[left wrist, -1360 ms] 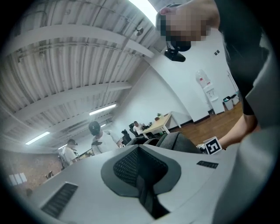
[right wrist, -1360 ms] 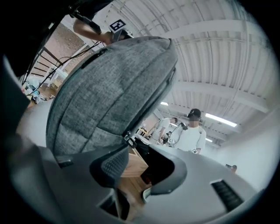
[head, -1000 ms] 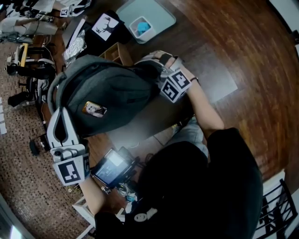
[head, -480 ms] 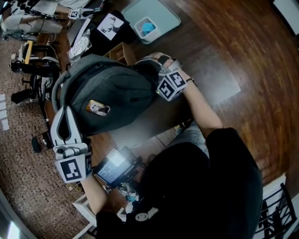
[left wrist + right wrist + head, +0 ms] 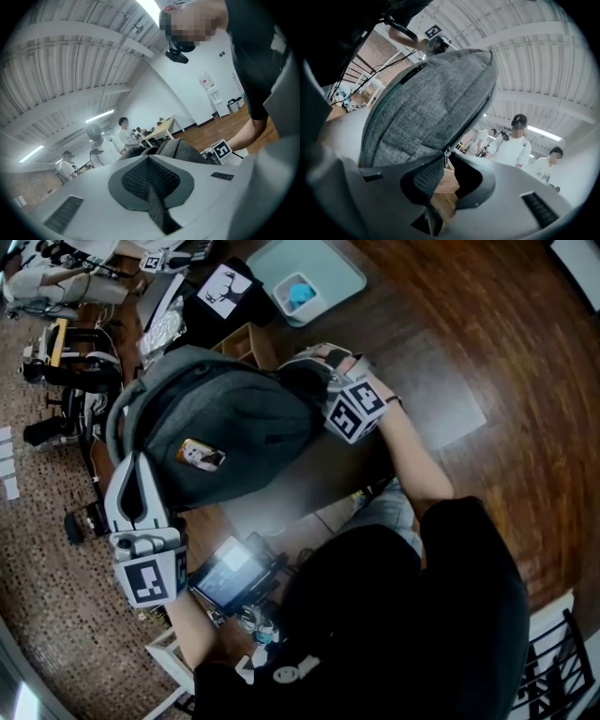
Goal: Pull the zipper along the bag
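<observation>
**A:** Where is our bag?

**B:** The grey bag [image 5: 225, 427] sits on the dark table [image 5: 323, 474], right in front of us.

**A:** Will it be hard to zip?

**B:** We think it is soft and floppy, and not heavy. If we only tug, the cloth will likely bunch up and come along. So one claw must hold the bag tight. The other must take the little zipper pull [image 5: 446, 152], which looks tiny and slippery.

**A:** What is our left claw doing?

**B:** Our left claw [image 5: 149, 161] is squeezed tight on a strip of the bag's grey cloth, at the bag's left end.

**A:** And our right claw?

**B:** Our right claw [image 5: 446, 158] is at the other end, by the zipper [image 5: 476, 112]. Its jaws have just closed a good way and then opened a bit again. Now they stand partly apart. The zipper pull is right at the tips, between them, but the pads do not press on it. We see a wooden box [image 5: 445, 183] through the gap.

**A:** So we hold nothing there?

**B:** Not yet. We should pinch the pull flat and firm before we drag it.
</observation>
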